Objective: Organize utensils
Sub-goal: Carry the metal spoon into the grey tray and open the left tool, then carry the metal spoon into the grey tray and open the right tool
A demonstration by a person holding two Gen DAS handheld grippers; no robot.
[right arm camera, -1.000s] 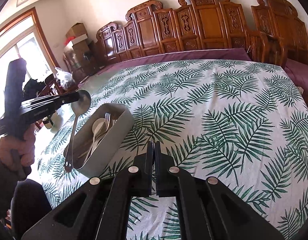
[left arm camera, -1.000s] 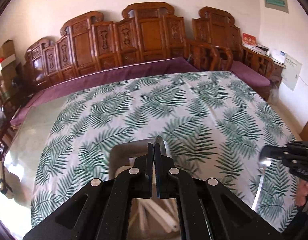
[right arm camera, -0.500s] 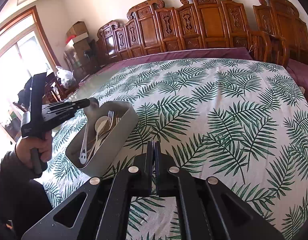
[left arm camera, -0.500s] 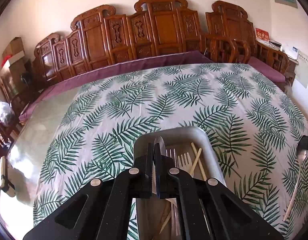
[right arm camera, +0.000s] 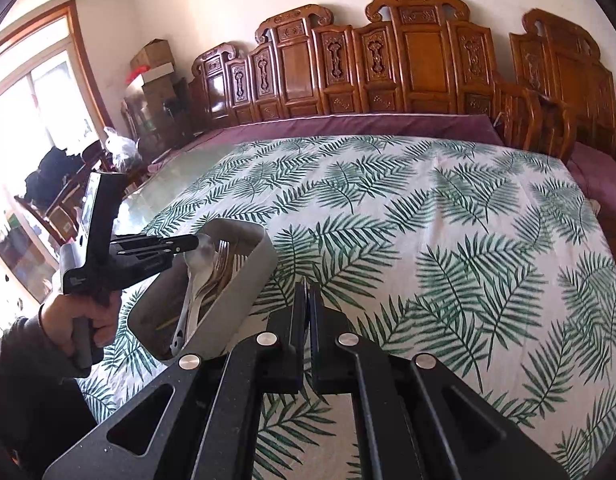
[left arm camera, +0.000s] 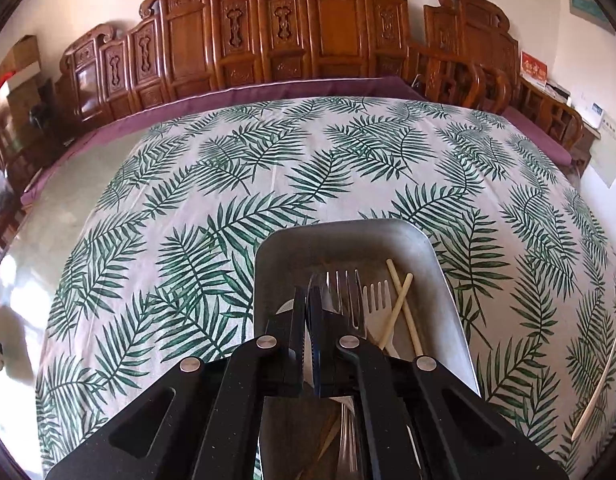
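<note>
1. The step in hand looks like setting a metal spoon point(right arm camera: 201, 258) into the grey tray point(right arm camera: 263, 252), which sits on the leaf-print tablecloth point(right arm camera: 448, 240) at the lower left of the right wrist view and at the lower centre of the left wrist view.
2. To do it well, I would lower the spoon until its handle lies along the tray's length beside the other pieces, and only then let go, so that it does not clatter or tip over the rim.
3. The tray already holds metal forks point(left arm camera: 342, 292), a pale fork point(left arm camera: 378, 300) and chopsticks point(left arm camera: 400, 308); aiming for the free lane at the tray's left side should avoid a tangle.
4. The left gripper point(right arm camera: 193, 243) has its fingers pinched tight on the spoon's bowl, with the handle hanging down into the tray.
5. A hand point(right arm camera: 81, 316) in a dark sleeve holds that gripper at the left edge of the frame.
6. The right gripper point(right arm camera: 308, 292) has its fingers pressed together with nothing visible between them, hanging over the cloth just right of the tray.
7. Another long utensil point(left arm camera: 604, 364) lies on the cloth at the far right of the left wrist view, so more sorting probably remains.
</note>
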